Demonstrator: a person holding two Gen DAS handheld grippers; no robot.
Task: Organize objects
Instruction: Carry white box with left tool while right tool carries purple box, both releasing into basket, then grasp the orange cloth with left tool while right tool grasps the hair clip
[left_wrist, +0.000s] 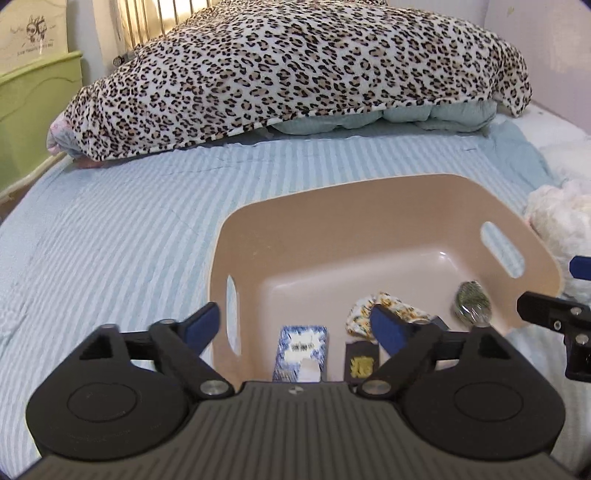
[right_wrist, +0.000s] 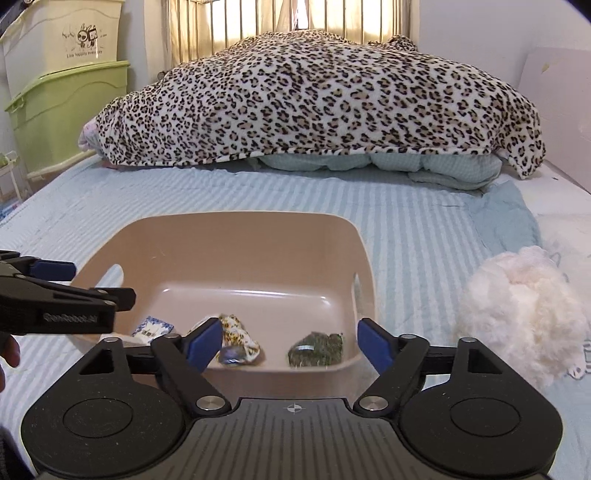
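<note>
Both my grippers hover at the near rim of the basin (left_wrist: 369, 206), nothing in either. Left gripper (left_wrist: 295, 325): jaws spread wide, blue pads bare. Right gripper (right_wrist: 286, 339): same, jaws wide apart, empty.

Basin is smooth beige plastic, squarish with rounded corners, flared walls, an oval handle slot cut in each side wall. It sits on the bed sheet (left_wrist: 110, 240), a ribbed fabric in pale blue and white stripes.

Inside the basin, all on the floor toward the near wall:
- blue-and-white packet (left_wrist: 301, 350), flat rectangle, glossy, at the left.
- crumpled wrapper (right_wrist: 236, 339) with yellow floral print, shiny, in the middle, close to the packet.
- small dark card (left_wrist: 362, 363) with a gold mark, flat, just beside the packet in the left view.
- green speckled pouch (right_wrist: 316, 349), lumpy, clear film over it, at the right, apart from the wrapper.

Outside, right of the basin on the sheet: fluffy white plush lump (right_wrist: 524, 302), not touching the basin. Far end of the bed: leopard-print fleece blanket (right_wrist: 314, 99) draped over a pale quilted heap.
</note>
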